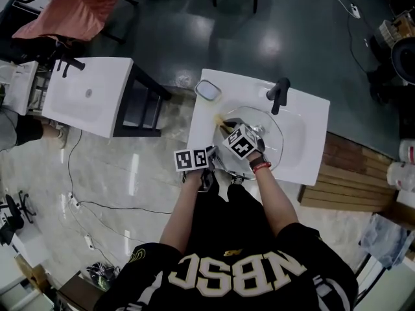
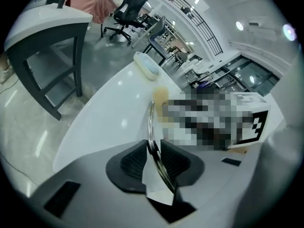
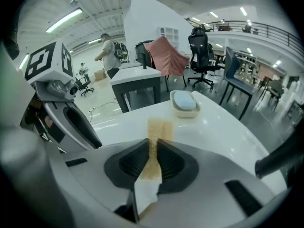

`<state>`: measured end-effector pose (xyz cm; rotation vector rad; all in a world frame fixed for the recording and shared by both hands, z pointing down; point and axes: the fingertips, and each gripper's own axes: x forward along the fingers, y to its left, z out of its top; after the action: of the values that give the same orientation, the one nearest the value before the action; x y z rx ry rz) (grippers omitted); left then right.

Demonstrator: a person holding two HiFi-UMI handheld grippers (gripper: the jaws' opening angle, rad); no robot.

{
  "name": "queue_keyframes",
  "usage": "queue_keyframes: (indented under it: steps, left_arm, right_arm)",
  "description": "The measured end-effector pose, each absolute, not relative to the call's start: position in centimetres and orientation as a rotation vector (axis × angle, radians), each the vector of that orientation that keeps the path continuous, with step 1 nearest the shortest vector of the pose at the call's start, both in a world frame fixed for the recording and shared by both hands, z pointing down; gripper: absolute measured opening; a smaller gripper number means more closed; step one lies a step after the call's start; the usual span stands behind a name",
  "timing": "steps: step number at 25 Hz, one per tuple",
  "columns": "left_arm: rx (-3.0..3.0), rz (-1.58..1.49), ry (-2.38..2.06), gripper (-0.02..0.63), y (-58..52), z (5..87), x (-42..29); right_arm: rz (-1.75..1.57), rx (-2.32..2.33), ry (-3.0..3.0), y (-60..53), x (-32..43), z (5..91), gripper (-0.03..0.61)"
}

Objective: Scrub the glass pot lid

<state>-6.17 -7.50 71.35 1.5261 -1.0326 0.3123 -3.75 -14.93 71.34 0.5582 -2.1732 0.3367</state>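
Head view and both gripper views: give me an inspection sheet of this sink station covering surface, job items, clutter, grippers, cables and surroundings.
Surface: white sink counter with a black faucet at the back.
Job's things: glass pot lid over the basin; tan sponge.
Clutter: soap dish holding a pale bar, at the counter's corner.
Grippers: left gripper shut on the lid's metal rim; right gripper shut on the sponge.
Cables: black cable trailing over the floor to the person's left.
Surroundings: second white sink stand to the left, pink cloth draped behind it, wooden boards on the right.
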Motion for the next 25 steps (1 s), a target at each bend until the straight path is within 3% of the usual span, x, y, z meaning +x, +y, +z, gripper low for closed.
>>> queue_keyframes:
  steps: [10, 25]
  left_arm:
    - [1.47, 0.222, -1.033, 0.083, -7.4, 71.5, -6.7]
    - [1.457, 0.223, -1.063, 0.08, -7.4, 71.7, -6.6]
  right_arm:
    - [0.306, 0.691, -2.124, -17.7, -2.0, 73.0, 0.054]
    - [0.147, 0.983, -1.807, -19.4, 11.6, 75.7, 0.052]
